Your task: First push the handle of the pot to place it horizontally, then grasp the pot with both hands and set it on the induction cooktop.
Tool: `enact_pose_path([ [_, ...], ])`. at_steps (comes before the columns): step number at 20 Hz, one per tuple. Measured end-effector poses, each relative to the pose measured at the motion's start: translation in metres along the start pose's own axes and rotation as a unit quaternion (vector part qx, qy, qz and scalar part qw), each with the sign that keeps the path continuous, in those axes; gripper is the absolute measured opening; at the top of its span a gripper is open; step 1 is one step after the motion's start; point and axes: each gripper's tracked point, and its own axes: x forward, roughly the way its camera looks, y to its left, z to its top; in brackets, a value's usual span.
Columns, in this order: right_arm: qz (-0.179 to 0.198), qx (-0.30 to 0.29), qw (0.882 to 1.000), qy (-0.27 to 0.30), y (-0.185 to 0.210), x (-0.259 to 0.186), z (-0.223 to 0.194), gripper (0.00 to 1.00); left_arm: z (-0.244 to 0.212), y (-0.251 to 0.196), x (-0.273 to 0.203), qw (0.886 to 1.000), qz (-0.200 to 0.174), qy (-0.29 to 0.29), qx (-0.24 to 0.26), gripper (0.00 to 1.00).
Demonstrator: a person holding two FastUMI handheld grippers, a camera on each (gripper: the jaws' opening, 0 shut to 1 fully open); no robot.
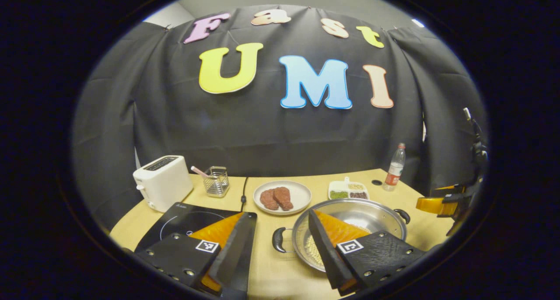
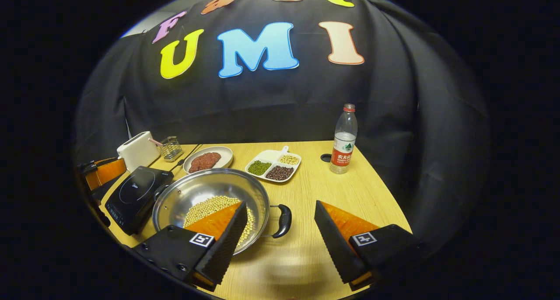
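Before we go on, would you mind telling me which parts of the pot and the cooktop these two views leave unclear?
- Pot, left gripper view: near rim and some of the beans sit behind the left gripper's fingers.
- Pot, right gripper view: near-left rim is behind a finger of the right gripper.
- Induction cooktop, left gripper view: near part is covered by the other finger.
- Cooktop controls, right gripper view: too small to make out.

Bare table (image 2: 350,190) was left open right of the pot (image 2: 210,195) up to the bottle (image 2: 344,139), while its far side was hemmed by the plate (image 2: 209,159) and bean tray (image 2: 273,165), the cooktop (image 2: 135,193) set just beside on the left.
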Motion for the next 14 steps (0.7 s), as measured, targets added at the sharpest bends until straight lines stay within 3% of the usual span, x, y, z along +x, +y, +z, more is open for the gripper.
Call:
enact_pose_path([
  [1, 0.0, 0.0, 1.0, 0.003, 0.0, 0.003, -0.002, 0.98, -0.003, -0.001, 0.006, 1.0, -0.002, 0.006, 0.004, 0.8],
  [4, 0.001, 0.002, 1.0, 0.012, 0.0, 0.012, -0.006, 0.98, -0.014, -0.008, 0.024, 1.0, -0.013, 0.023, 0.008, 0.85],
  [9, -0.001, 0.003, 1.0, 0.023, -0.002, 0.028, -0.013, 0.98, -0.038, -0.013, 0.05, 0.998, -0.023, 0.055, 0.016, 0.81],
  [10, -0.001, 0.002, 1.0, 0.027, -0.003, 0.032, -0.015, 0.94, -0.044, -0.014, 0.054, 0.998, -0.025, 0.062, 0.017, 0.83],
  [11, -0.001, 0.002, 1.0, 0.031, -0.003, 0.035, -0.017, 0.98, -0.05, -0.015, 0.058, 0.997, -0.026, 0.069, 0.017, 0.83],
  [14, -0.002, 0.002, 0.999, 0.043, -0.002, 0.044, -0.024, 0.98, -0.071, -0.016, 0.069, 0.995, -0.029, 0.091, 0.012, 0.83],
])
